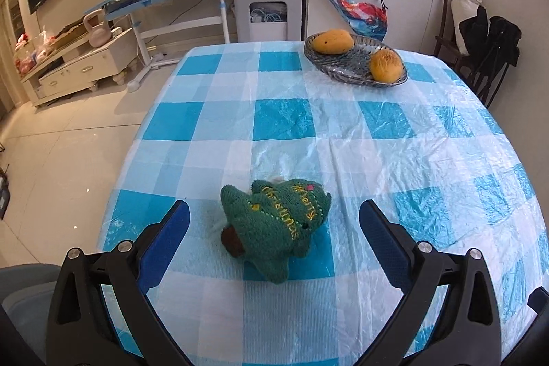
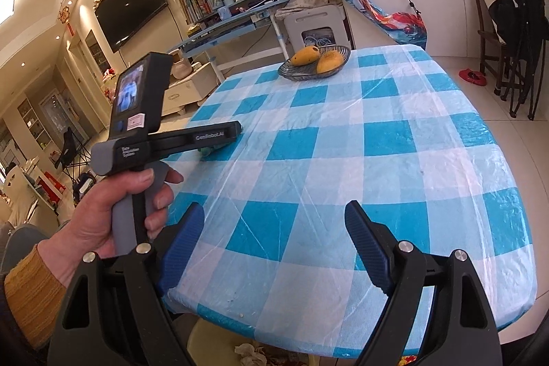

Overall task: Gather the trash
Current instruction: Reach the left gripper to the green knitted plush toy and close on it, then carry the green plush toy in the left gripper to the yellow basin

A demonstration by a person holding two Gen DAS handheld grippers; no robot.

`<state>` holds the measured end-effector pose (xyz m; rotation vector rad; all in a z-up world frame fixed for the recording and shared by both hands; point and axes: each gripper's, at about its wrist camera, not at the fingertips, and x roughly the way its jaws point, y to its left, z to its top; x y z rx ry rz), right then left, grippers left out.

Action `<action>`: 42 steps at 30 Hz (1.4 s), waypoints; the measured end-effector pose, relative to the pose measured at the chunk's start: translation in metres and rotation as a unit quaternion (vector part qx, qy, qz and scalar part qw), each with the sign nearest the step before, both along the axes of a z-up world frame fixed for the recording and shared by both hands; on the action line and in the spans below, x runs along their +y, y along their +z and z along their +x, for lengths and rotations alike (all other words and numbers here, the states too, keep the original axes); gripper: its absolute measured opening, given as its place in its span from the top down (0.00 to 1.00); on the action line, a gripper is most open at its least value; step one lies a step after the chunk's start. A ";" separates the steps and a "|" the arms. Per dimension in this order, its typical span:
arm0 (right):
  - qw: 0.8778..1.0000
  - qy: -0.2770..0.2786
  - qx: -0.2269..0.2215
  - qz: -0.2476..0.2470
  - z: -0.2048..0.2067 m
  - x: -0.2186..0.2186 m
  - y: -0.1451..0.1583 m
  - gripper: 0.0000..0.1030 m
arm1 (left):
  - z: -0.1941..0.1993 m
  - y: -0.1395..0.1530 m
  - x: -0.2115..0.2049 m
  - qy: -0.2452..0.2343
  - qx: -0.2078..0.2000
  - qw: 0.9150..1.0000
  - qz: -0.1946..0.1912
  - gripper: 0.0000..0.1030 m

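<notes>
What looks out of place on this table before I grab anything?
The green knitted Christmas tree toy lies toppled on its side on the checked tablecloth, between the open left gripper fingers. A scrap of something white peeks from behind it. The glass dish with two mangoes looks in order.

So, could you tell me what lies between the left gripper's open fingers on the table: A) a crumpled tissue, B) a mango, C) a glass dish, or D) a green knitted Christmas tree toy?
D: the left wrist view shows the green tree toy lying on the checked tablecloth between the open left gripper fingers, untouched by either.
</notes>
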<state>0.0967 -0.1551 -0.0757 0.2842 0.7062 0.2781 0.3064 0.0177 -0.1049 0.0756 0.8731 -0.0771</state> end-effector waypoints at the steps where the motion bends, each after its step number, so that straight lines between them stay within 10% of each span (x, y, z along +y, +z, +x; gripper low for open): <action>1: 1.000 0.002 0.001 0.001 0.002 0.000 -0.001 0.22 | 0.003 -0.001 -0.001 0.000 0.003 1.000 -0.002 0.08; 4: 1.000 0.006 0.006 0.005 0.005 0.000 -0.003 0.22 | 0.010 -0.008 -0.001 -0.005 0.025 1.000 -0.010 0.37; 10: 1.000 0.007 0.003 0.009 0.007 0.001 -0.002 0.22 | -0.003 -0.008 0.004 -0.023 0.022 0.998 -0.049 0.54; 27: 1.000 0.001 -0.020 -0.013 -0.010 0.004 0.006 0.22 | -0.148 0.018 0.060 -0.005 -0.028 0.984 -0.175 0.56; 42: 0.998 0.005 -0.026 -0.059 -0.028 0.020 0.007 0.22 | -0.211 0.005 0.094 0.008 -0.042 0.981 -0.188 0.56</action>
